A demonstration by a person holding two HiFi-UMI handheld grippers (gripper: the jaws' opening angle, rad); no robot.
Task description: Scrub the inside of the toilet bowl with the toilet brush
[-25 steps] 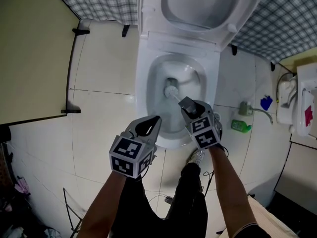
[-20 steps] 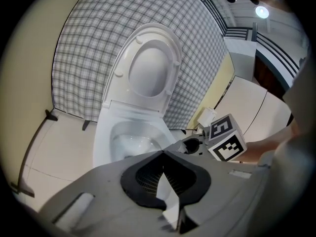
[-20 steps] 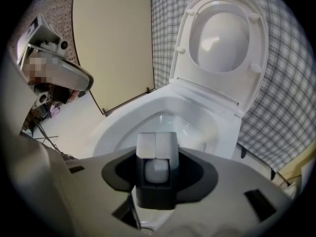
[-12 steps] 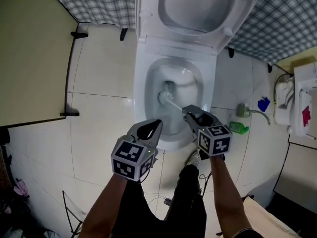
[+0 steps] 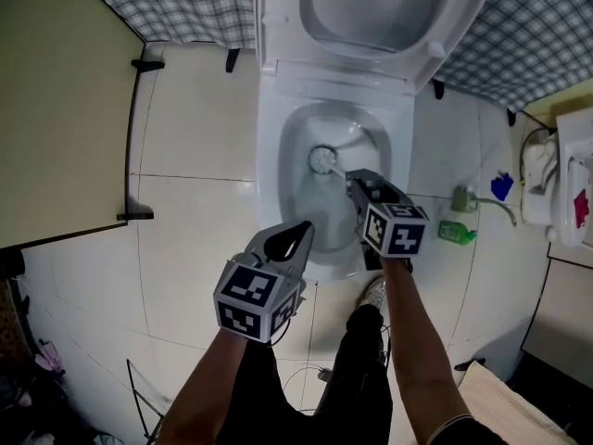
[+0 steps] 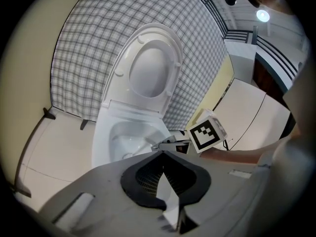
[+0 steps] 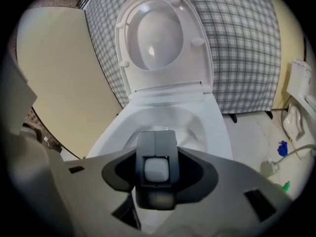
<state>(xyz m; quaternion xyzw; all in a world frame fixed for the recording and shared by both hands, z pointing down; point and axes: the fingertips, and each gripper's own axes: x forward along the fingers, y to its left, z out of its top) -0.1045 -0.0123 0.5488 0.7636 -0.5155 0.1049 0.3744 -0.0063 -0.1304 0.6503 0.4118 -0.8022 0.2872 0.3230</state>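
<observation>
right gripper: my jaws clench the toilet brush handle, angled down so the head reaches inside.
toilet brush head: low in the toilet bowl, at the drain.
left gripper: my jaws closed, empty, parked clear near the front rim.

The pale tiled floor is carrying the white toilet, which is standing against the checked wall. A green bottle is lying on the tiles just right of the toilet, and a small blue thing is sitting near it, closer to the wall. A shoe is resting at the toilet's front. A black partition foot is sitting well off to the left.
</observation>
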